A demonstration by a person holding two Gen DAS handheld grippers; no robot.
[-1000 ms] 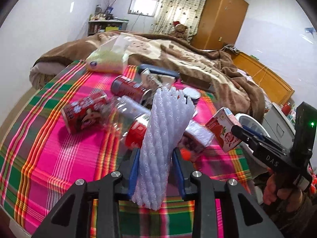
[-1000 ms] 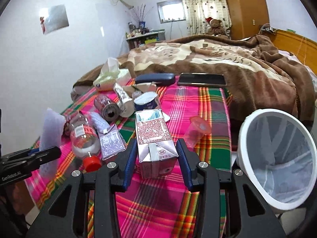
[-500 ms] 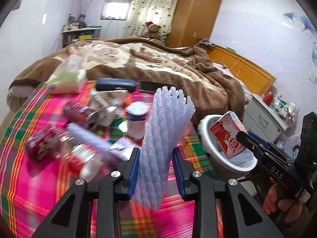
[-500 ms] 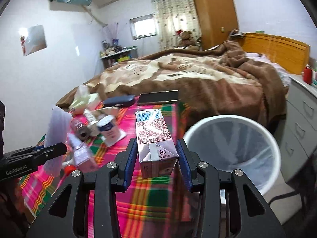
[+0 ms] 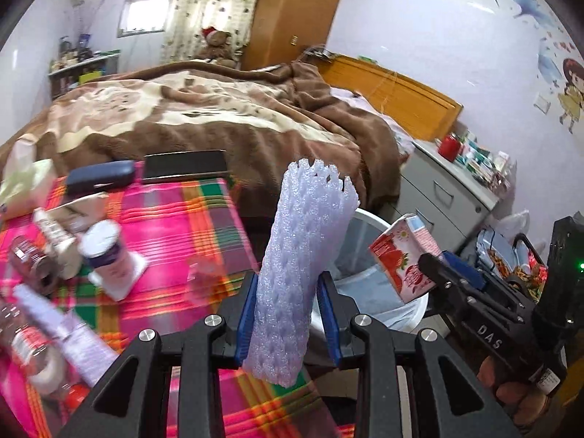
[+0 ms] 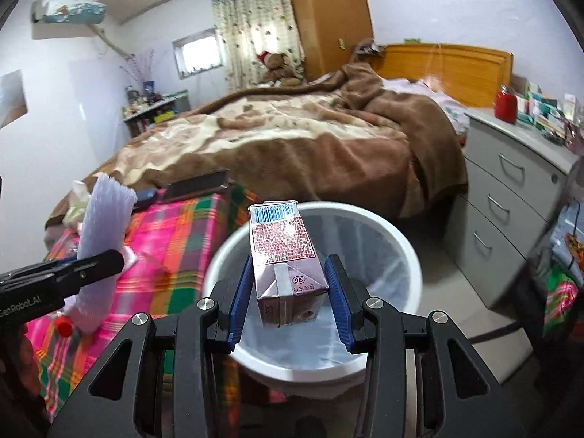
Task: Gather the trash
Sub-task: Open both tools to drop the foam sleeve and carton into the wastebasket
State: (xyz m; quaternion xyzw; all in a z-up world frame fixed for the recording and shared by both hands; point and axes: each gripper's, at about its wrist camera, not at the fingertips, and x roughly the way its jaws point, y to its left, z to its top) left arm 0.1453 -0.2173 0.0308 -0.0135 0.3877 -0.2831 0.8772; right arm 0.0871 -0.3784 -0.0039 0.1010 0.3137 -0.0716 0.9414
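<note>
My left gripper [image 5: 288, 314] is shut on a white foam net sleeve [image 5: 304, 255], which stands upright between its blue pads over the bed's right edge. The sleeve [image 6: 104, 233] also shows at the left of the right wrist view. My right gripper [image 6: 288, 295] is shut on a pink drink carton [image 6: 284, 259], held above the mouth of the white bin [image 6: 408, 252]. In the left wrist view the carton [image 5: 401, 255] hangs over the bin [image 5: 368, 219], which the sleeve partly hides.
Several cans, bottles and a cup [image 5: 106, 252] lie on the plaid cloth [image 5: 175, 219] at the left. A dark case [image 5: 100, 179] and a phone [image 5: 182, 166] sit near the brown blanket [image 6: 292, 146]. Grey drawers [image 6: 511, 197] stand right of the bin.
Both grippers have swung right from over the littered plaid cloth to the bin, each keeping its grip. The carton now hangs over the bin's opening.
</note>
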